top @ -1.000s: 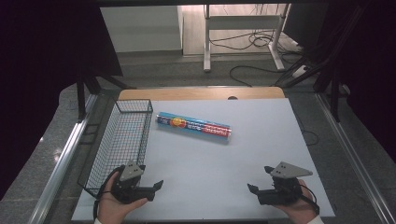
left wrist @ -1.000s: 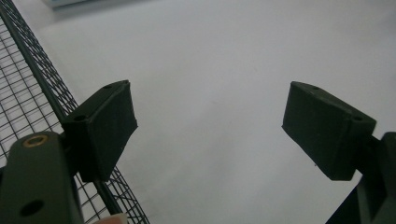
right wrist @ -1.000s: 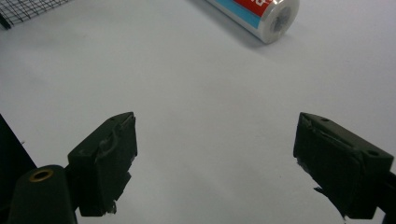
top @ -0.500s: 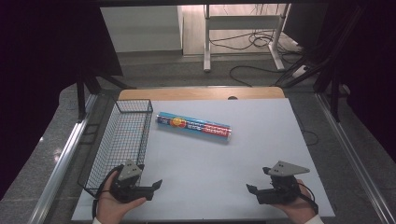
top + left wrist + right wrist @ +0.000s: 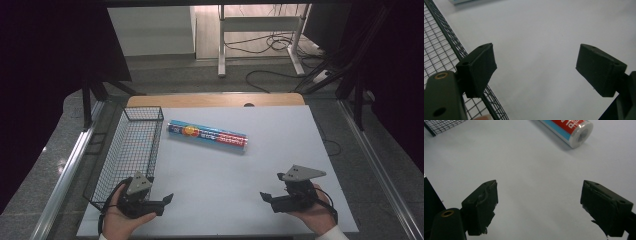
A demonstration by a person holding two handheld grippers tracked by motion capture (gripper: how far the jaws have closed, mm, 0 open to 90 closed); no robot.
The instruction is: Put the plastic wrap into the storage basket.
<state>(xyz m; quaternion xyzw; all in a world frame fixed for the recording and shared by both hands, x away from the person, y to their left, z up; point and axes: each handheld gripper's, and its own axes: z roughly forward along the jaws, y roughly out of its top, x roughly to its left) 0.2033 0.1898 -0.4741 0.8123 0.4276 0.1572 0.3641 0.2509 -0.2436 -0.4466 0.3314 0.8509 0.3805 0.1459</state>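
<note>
- White tabletop (image 5: pixel 280 165) with a wooden strip along its far edge; beyond it a grey floor with loose cables (image 5: pixel 272 45) and the legs of a metal stand (image 5: pixel 260 30), dark panels on both sides.
- Black wire basket (image 5: pixel 131 150) stands along the left edge of the tabletop, its long side running away from the person.
- Roll in a blue and red wrapper (image 5: pixel 207 136) lies on its side near the middle of the far half, slanted, its left end close to the basket's far corner but apart from it. In the right gripper view its silvery open end (image 5: pixel 580 133) shows at the top.
- Left claw (image 5: pixel 168 199) sits at the near left, just beside the basket's near corner, jaws apart with only bare tabletop between them; the basket mesh (image 5: pixel 439 50) runs right behind its one jaw.
- Right claw (image 5: pixel 263 196) sits at the near right, jaws apart and holding nothing, pointing toward the middle.
- Both claws are well apart from the roll, with open tabletop between and nothing lying in the way.
</note>
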